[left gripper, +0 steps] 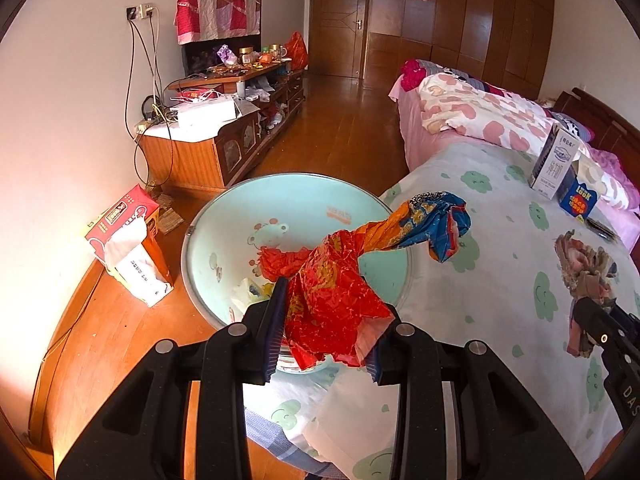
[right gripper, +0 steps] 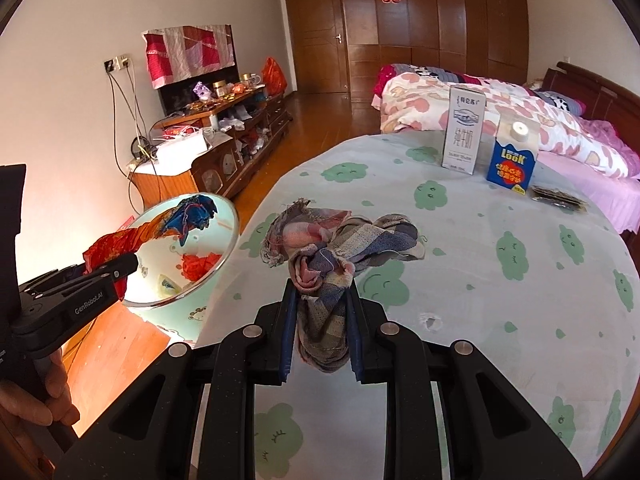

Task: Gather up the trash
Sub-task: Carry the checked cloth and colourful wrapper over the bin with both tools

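Bedroom, bedsheet point(right gripper: 460, 280) worktop. Your left gripper point(left gripper: 326, 332) clamps a light, crinkly wrapper point(left gripper: 340, 280) over the basin point(left gripper: 224, 208); right gripper point(right gripper: 322, 336) pinches a limp rag point(right gripper: 320, 264). Hold the bunched middles.

- A bedroom with plain white walls point(left gripper: 72, 92) and a glossy wooden floor point(left gripper: 344, 128).
- A dark wood wardrobe point(right gripper: 440, 16) and door point(right gripper: 316, 40) fill the far wall.
- A low wooden cabinet point(left gripper: 224, 148), cluttered on top, stands against the left wall.
- A bed point(right gripper: 460, 240) with a pale cloud-print sheet sits on the right.
- Warm light falls from the left.
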Demonstrator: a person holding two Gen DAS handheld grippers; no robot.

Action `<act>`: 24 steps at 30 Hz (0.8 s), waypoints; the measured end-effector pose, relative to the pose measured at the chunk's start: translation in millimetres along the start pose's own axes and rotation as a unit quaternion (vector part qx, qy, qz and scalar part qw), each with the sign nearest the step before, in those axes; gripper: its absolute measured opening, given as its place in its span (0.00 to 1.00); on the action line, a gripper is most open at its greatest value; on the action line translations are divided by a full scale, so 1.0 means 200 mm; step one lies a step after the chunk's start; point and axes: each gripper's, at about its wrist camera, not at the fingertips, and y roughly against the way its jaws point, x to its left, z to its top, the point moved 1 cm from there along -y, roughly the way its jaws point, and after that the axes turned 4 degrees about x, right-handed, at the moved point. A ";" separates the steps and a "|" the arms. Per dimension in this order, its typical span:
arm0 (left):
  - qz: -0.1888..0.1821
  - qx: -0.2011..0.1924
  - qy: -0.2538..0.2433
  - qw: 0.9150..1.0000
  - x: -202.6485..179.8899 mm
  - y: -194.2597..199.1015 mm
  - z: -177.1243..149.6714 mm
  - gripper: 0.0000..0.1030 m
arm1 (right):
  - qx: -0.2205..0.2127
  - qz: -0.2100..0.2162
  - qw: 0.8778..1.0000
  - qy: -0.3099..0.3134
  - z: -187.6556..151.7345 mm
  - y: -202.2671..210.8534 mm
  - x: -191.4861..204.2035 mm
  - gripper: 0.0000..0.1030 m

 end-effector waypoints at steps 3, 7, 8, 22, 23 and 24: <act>0.007 -0.007 0.009 1.000 0.05 0.01 0.04 0.32 | -0.001 0.007 1.000 0.007 0.02 -0.01 0.04 0.22; 0.017 -0.014 0.018 1.000 0.10 0.01 0.07 0.32 | -0.003 0.016 1.000 0.013 0.04 -0.02 0.09 0.22; 0.018 -0.015 0.020 1.000 0.11 0.01 0.08 0.32 | -0.003 0.019 1.000 0.015 0.05 -0.03 0.12 0.22; 0.041 -0.018 0.043 0.998 0.25 -0.02 0.14 0.32 | -0.016 0.039 0.998 0.046 0.17 -0.09 0.34 0.22; 0.042 -0.017 0.045 0.998 0.26 -0.02 0.14 0.32 | -0.017 0.040 0.998 0.048 0.19 -0.09 0.36 0.22; 0.043 -0.015 0.047 0.998 0.26 -0.03 0.15 0.32 | -0.018 0.041 0.998 0.050 0.19 -0.10 0.37 0.22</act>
